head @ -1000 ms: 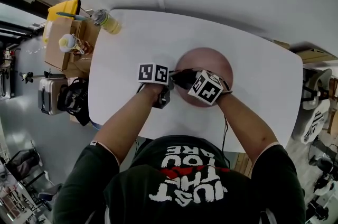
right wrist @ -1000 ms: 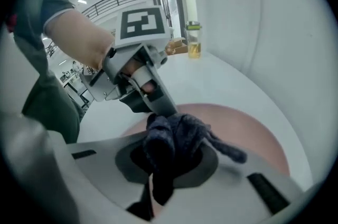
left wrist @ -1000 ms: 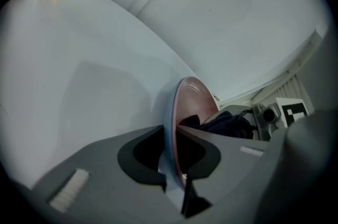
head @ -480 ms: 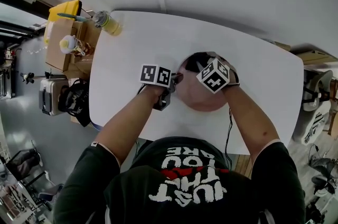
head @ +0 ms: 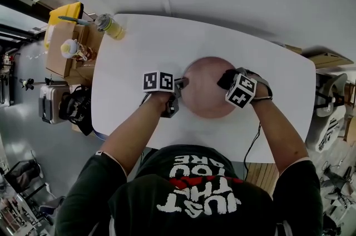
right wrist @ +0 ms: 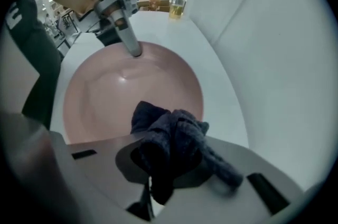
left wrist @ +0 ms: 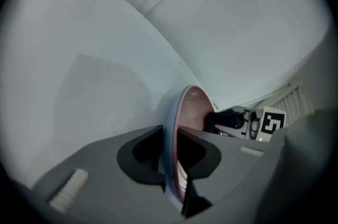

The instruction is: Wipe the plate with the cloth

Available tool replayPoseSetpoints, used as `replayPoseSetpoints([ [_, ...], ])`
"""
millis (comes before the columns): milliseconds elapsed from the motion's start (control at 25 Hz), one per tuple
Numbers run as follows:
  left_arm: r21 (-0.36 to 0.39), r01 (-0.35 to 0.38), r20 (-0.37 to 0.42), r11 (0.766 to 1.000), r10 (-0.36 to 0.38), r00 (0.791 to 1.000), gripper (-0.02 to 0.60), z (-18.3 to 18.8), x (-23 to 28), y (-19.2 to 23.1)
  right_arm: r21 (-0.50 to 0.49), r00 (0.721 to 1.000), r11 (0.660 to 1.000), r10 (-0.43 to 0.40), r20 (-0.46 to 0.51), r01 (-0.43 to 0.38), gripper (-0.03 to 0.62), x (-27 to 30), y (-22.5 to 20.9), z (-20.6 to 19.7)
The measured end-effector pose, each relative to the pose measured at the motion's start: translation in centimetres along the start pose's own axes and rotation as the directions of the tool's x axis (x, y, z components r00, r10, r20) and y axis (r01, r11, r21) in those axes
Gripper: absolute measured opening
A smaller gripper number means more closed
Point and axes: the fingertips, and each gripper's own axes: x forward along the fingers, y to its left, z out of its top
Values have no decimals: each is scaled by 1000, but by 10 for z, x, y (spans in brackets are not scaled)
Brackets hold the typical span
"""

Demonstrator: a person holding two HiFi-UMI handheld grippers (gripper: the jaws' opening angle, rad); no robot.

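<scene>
One cloth [right wrist: 171,138] hangs, seemingly downward, from right tool [head: 229,80]

White table [head: 139,45] is lying under the left gripper [head: 181,83]. Yellowish bottle [head: 109,25] is standing on the table's far corner, well left of that gripper. Further left, off the table: cardboard box [head: 60,59] is carrying a small item [head: 70,47], possibly a bottle. Yellow bin [head: 64,11] is sitting beyond it. Grey case [head: 49,104] and black bag [head: 78,109] are sitting nearer.
</scene>
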Motion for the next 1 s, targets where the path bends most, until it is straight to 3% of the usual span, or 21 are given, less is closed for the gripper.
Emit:
replayPoseSetpoints([
  [120, -24, -6, 28, 1000, 7, 1000, 54, 3, -1, 1, -21, 988, 988, 152, -15, -152, 40, -11, 34, -8],
  [280, -40, -19, 58, 999, 21, 998, 58, 4, -1, 3, -24, 951, 951, 308, 15, -308, 40, -20, 84, -3],
  [480, -30, -30, 78, 999, 33, 996, 63, 6, -1, 1, -68, 916, 918, 394, 70, -390, 40, -23, 134, 25],
  [720, 18, -42, 70, 999, 40, 997, 63, 6, 0, 0, -81, 904, 925, 380, 197, -371, 40, -11, 150, 91],
  [1000, 91, 2, 0, 996, -2, 1000, 53, 1, 3, -4, 55, 917, 977, 170, 361, -204, 40, 9, 85, 135],
])
